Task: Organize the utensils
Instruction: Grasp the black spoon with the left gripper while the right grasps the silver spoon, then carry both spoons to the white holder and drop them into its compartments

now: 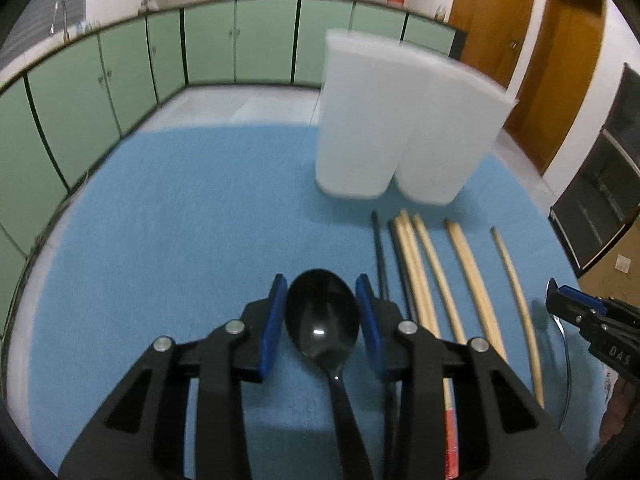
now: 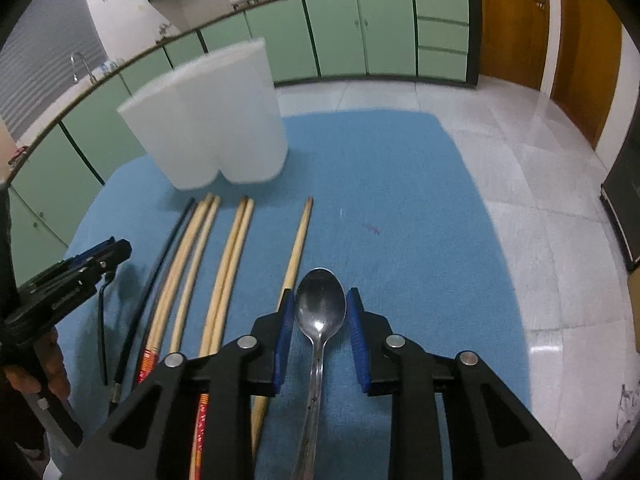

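Observation:
A black spoon (image 1: 322, 316) lies on the blue mat (image 1: 180, 220), its bowl between the open blue pads of my left gripper (image 1: 322, 290). A metal spoon (image 2: 320, 308) lies on the mat (image 2: 400, 200) between the open pads of my right gripper (image 2: 320, 300). Several wooden chopsticks (image 1: 440, 272) and a black one (image 1: 380, 256) lie side by side between the two spoons; they also show in the right wrist view (image 2: 228, 256). Two white holders (image 1: 392, 120) stand together at the far side of the mat, also visible in the right wrist view (image 2: 212, 116).
The right gripper (image 1: 588, 316) shows at the left view's right edge, the left gripper (image 2: 68, 280) at the right view's left edge. Green cabinets (image 1: 240, 40), a tiled floor (image 2: 520, 160) and wooden doors (image 1: 560, 60) surround the table.

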`<state>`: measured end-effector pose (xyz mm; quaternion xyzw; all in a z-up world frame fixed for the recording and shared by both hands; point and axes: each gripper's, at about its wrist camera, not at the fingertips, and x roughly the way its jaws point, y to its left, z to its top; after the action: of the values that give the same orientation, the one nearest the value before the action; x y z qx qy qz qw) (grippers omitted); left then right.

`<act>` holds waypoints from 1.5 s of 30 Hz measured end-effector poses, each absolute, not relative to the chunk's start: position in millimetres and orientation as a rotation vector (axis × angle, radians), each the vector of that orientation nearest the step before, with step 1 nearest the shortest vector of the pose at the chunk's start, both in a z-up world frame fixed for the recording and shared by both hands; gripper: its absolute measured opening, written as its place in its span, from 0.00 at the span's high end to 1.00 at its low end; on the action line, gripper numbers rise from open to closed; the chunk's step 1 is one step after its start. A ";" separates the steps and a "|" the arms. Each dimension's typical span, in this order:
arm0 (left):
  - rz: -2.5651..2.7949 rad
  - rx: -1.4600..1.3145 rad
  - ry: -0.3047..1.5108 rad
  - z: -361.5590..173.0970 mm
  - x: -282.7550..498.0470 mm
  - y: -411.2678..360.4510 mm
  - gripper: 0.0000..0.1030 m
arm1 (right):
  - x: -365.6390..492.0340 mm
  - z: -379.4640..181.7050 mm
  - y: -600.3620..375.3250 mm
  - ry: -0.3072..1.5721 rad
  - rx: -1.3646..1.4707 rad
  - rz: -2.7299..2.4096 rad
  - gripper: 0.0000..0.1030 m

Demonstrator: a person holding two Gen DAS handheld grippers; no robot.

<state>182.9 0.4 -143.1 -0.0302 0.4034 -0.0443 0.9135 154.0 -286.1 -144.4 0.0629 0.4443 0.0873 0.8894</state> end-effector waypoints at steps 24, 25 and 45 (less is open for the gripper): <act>-0.101 -0.120 0.375 -9.3 175.3 -11.9 0.67 | 180.1 -47.3 -309.6 0.642 0.217 0.236 0.92; -0.102 -0.120 0.390 -14.3 176.0 -14.4 0.67 | 182.8 -59.6 -315.6 0.684 0.241 0.210 0.92; -0.057 -0.122 0.556 -86.9 221.4 9.2 0.67 | 298.7 -162.1 -313.2 0.937 0.365 0.044 0.52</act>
<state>221.4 9.2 -86.9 -0.0602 0.2743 -0.0282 0.9593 298.7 -313.2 -162.1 0.1748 0.4491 0.0212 0.8760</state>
